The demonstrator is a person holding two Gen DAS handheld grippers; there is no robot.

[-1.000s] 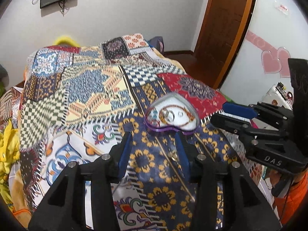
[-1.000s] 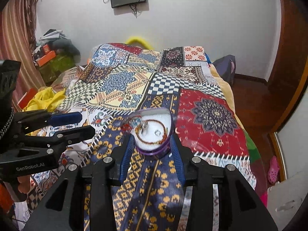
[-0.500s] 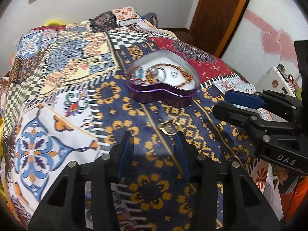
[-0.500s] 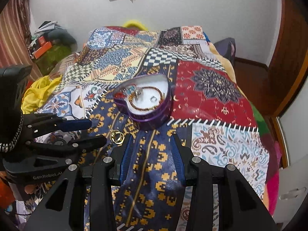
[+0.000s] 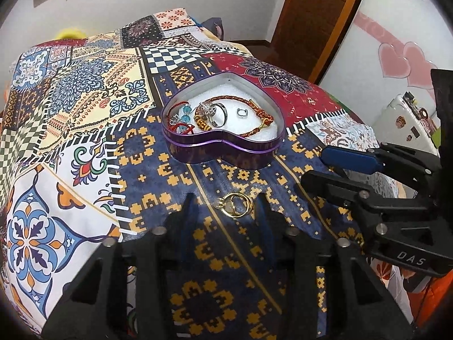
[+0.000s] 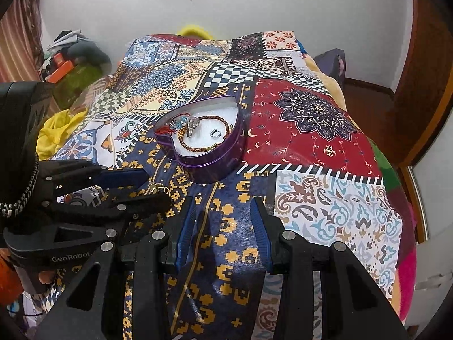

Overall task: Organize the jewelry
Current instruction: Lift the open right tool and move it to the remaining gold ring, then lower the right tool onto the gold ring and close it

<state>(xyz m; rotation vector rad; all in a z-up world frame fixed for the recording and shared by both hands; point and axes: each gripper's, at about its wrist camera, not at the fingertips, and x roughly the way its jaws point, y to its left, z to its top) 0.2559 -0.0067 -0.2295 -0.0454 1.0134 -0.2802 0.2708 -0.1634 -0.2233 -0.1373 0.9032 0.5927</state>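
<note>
A purple heart-shaped tin point(image 5: 223, 153) lies open on the patchwork bedspread. It holds a braided red-gold bracelet point(image 5: 254, 107), a silver ring point(image 5: 219, 113), blue beads and a small clasp on white padding. A gold ring point(image 5: 235, 205) lies on the navy patch in front of the tin. It sits between the fingertips of my left gripper point(image 5: 226, 198), whose jaws are closing, with the pads still off the ring. My right gripper point(image 6: 223, 202) hovers open over the navy cloth, nothing between its fingers, to the right of the ring point(image 6: 158, 188) and near the tin point(image 6: 209, 167).
The bedspread point(image 6: 311, 130) covers the whole bed and drops off at the right. Yellow cloth point(image 6: 56, 130) and clutter lie at the left. A wooden door point(image 5: 317, 14) stands at the back right, and a white case point(image 5: 410, 124) is beyond the right gripper point(image 5: 312, 167).
Both grippers have sunk toward the bedspread and tilted down. The gold ring has come in between the left fingertips, and the left jaws have narrowed. The right jaws keep their width.
</note>
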